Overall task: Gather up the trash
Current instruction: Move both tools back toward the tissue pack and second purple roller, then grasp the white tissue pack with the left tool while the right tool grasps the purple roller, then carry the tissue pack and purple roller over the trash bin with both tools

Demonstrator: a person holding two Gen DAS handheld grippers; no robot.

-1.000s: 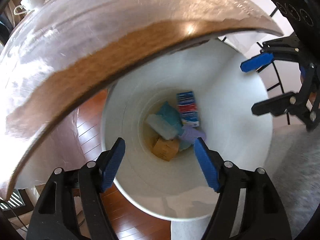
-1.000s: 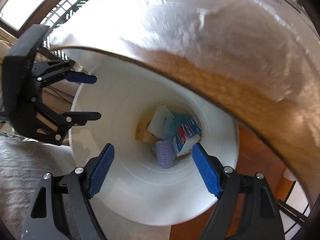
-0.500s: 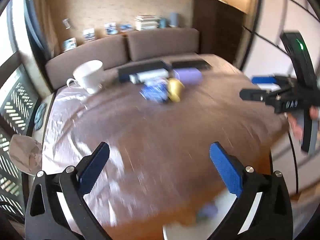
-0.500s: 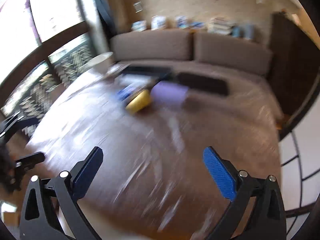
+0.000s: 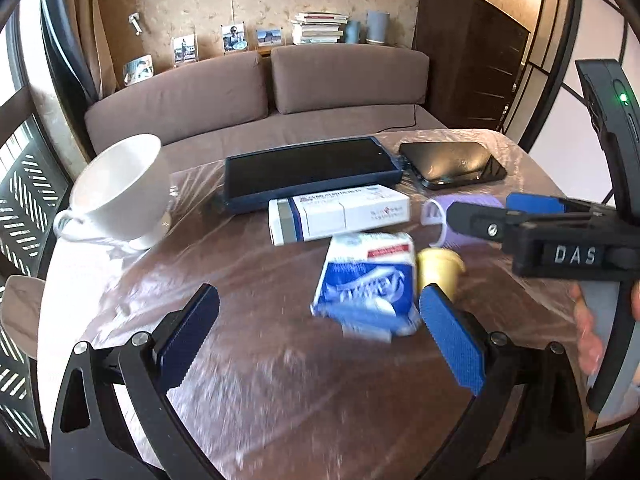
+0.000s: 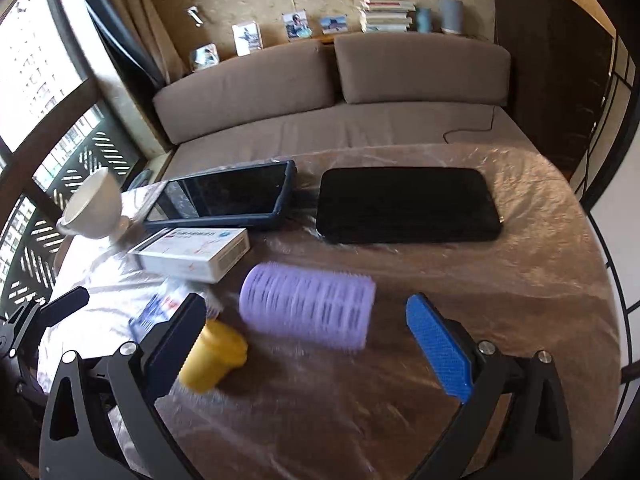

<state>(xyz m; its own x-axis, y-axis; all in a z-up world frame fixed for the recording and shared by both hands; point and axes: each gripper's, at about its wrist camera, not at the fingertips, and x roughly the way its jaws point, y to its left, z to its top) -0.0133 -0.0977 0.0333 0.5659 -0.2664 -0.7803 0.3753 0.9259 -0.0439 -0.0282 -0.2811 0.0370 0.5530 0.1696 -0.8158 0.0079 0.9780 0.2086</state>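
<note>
Left wrist view, inventory of round table [image 5: 280,400], brown top under clear plastic film:

- 1 left gripper [image 5: 320,336]: jaws spread wide, nothing btwn pads, hovering above table; blue-white packet lies just ahead, btwn the finger lines but not touched.
- 1 right gripper [image 5: 504,210]: seen from the side at right edge, jaws wide apart, empty; part of a hand [image 5: 588,340] shows below it.
- 1 blue-white packet [image 5: 366,290]: crumpled, lying flat, mid-table, touching or just beside yellow cup.
- 1 yellow cup [image 5: 438,274]: small, on its side, right of packet.
- 1 purple roller [image 5: 440,220]: cylinder on its side, partly hidden by right gripper.
- 1 white box [image 5: 340,218]: long carton w/ blue print, flat, just in front of tablet.
- 1 tablet [image 5: 308,172]: dark screen, blue case, far side.
- 1 black pad [image 5: 452,164]: flat, glossy, right of tablet.
- 1 white teacup [image 5: 120,196]: tilted on saucer, left side.

Right wrist view, same lot:

- right gripper [image 6: 308,338]: jaws spread, purple roller [image 6: 308,310] lies ahead btwn the finger lines, no contact visible; yellow cup [image 6: 212,360] just beside the left finger.
- left gripper [image 6: 60,308]: at left edge, only 1 finger in frame.
- white box [image 6: 192,252], tablet [image 6: 224,196], black pad [image 6: 404,204], white teacup [image 6: 92,208]: 1 each.
- packet [image 6: 160,312]: mostly hidden behind finger.

Beyond table: 1 brown sofa [image 6: 328,80], 2 back cushions; 1 stack of books [image 6: 384,14].
</note>
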